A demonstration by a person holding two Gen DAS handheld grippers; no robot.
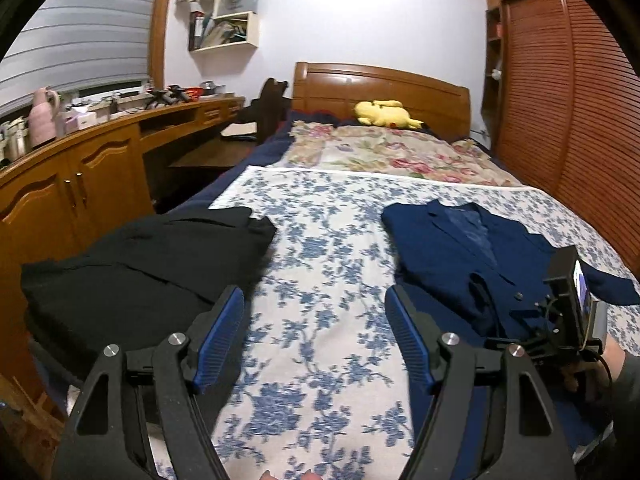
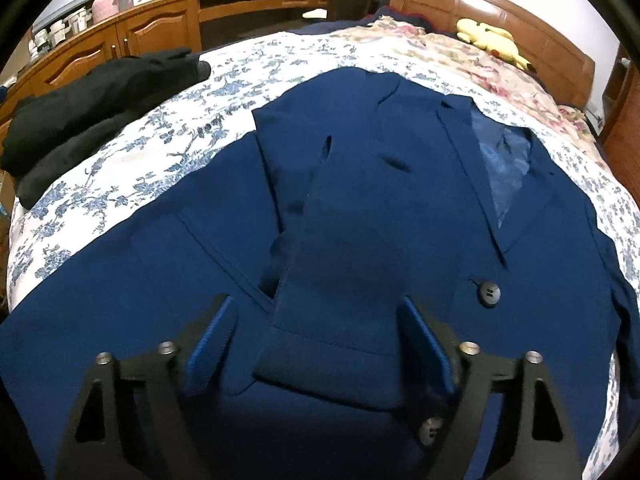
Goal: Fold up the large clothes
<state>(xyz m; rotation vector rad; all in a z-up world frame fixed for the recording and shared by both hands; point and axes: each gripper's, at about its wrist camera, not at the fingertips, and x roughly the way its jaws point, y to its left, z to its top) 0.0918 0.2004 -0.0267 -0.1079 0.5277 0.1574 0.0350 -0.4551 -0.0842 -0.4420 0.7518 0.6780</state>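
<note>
A navy blue suit jacket (image 2: 360,200) lies face up on the floral bedspread (image 2: 140,152), one sleeve folded across its front with the cuff toward me. My right gripper (image 2: 316,312) is open just above that cuff, a finger on each side. The jacket also shows in the left wrist view (image 1: 460,248) at the right. My left gripper (image 1: 316,304) is open and empty over the bare bedspread (image 1: 320,240) between the two garments. A folded black garment (image 1: 140,268) lies at the bed's left edge; it also shows in the right wrist view (image 2: 80,108).
A yellow plush toy (image 1: 384,114) lies by the wooden headboard (image 1: 380,84). A wooden desk and cabinets (image 1: 80,168) run along the left of the bed. A slatted wardrobe (image 1: 580,120) stands at the right. The right hand-held unit (image 1: 572,304) shows over the jacket.
</note>
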